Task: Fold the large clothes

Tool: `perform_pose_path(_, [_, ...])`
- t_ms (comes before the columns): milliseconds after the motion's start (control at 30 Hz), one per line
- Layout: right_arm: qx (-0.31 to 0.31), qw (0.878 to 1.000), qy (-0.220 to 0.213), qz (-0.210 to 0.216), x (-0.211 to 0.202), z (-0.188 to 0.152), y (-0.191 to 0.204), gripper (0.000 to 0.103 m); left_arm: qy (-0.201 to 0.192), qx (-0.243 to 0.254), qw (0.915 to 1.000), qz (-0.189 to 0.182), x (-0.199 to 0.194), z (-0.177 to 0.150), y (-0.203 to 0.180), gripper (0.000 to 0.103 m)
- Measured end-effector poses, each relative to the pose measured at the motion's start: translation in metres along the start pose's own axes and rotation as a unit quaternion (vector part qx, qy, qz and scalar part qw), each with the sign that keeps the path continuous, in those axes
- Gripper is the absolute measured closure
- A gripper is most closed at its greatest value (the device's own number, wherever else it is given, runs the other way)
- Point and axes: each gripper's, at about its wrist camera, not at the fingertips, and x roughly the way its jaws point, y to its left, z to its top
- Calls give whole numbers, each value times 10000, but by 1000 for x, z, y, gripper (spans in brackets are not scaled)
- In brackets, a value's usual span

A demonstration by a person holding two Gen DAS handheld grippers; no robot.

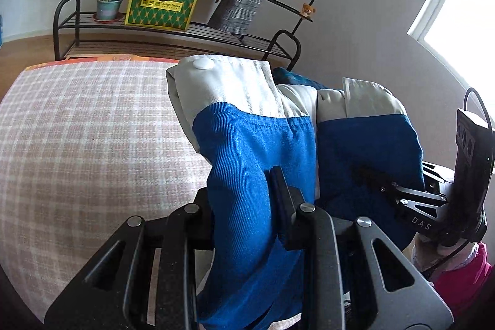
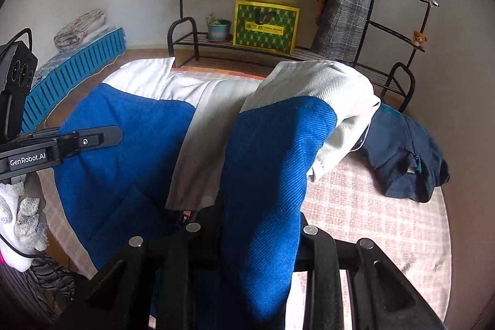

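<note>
A blue and white jacket [image 1: 247,144] hangs lifted above the pink checked tabletop [image 1: 92,129]. My left gripper [image 1: 244,200] is shut on a blue fold of it, and the cloth drapes over and hides most of the fingers. My right gripper [image 2: 250,221] is shut on another blue part of the same jacket [image 2: 272,150], whose white collar end bulges up ahead. Each gripper shows in the other's view: the right gripper [image 1: 380,184] to the right, the left gripper [image 2: 102,138] to the left, both gripping the cloth. The jacket spans the gap between them.
A dark navy garment [image 2: 405,156] lies crumpled at the tabletop's far right. Behind stands a black metal clothes rack [image 2: 182,30] holding a yellow-green box [image 2: 266,27], a potted plant [image 2: 218,28] and hanging clothes. A blue slatted crate [image 2: 77,67] sits at the left, a window [image 1: 458,5] at the right.
</note>
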Motion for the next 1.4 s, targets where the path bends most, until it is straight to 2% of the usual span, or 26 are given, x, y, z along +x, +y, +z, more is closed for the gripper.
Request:
perform_pose_path(200, [104,9998,-57,-181,-16,-9,-43,75,76,210,9996,-181,30,10,-44,77])
perform_pose_path(533, [437,9978,5,-503,-26,-10,-135,76,195,511,9967,-597,107,41,-114,77])
perform_pose_path(933, [812,9911,-209,-1031,-40,79,-249,76,22,719,9910,-1124,218,132,-200,77])
perform_pose_path(1200, [810,9868,-456,-1328,-1,127,-315,76,-215,893,9892,-1141,294,197,-229,78])
perform_pose_path(1400, [1064,9866,-563,-1100,48,154,-360,76,-93,691,9911,-1133,356,224,-216,78])
